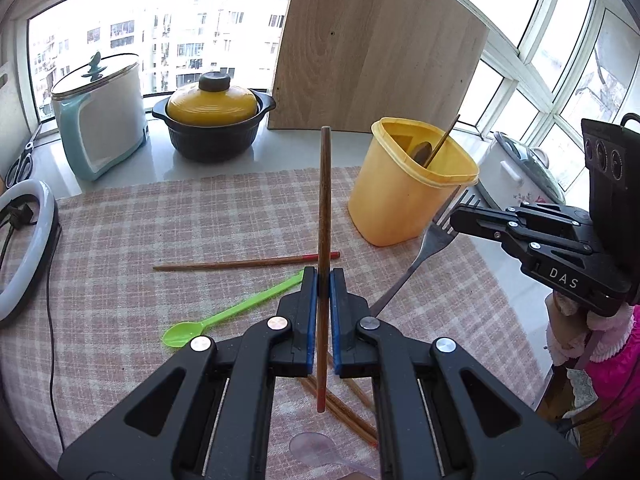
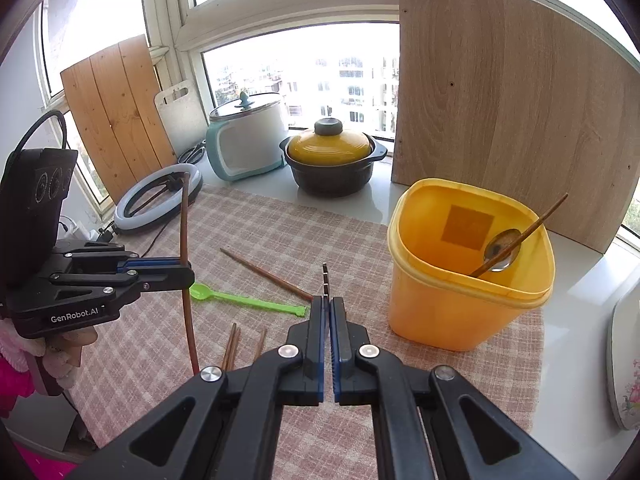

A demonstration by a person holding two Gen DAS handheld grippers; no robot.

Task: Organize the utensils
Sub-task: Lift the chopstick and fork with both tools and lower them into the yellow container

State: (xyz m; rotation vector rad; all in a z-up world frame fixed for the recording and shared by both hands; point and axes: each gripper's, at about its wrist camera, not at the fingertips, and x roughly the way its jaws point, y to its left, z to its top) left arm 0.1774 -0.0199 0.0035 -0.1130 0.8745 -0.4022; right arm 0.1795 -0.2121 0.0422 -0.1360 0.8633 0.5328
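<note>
Chopstick point(image 1: 324, 208) stands upright, pinched in the left gripper point(image 1: 323, 280) above the checked cloth point(image 1: 160, 224); the right gripper point(image 2: 329, 306) clamps a steel fork point(image 1: 430, 248) beside the yellow tub point(image 2: 460, 312).

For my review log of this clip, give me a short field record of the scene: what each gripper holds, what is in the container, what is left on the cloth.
left gripper: shut on a brown chopstick, held upright
right gripper: shut on a metal fork
yellow container: upright on the checked cloth, holds a metal spoon and one chopstick
left on cloth: green plastic spoon, one loose chopstick, a few more chopsticks near the grippers
background: yellow-lidded pot on the counter
</note>
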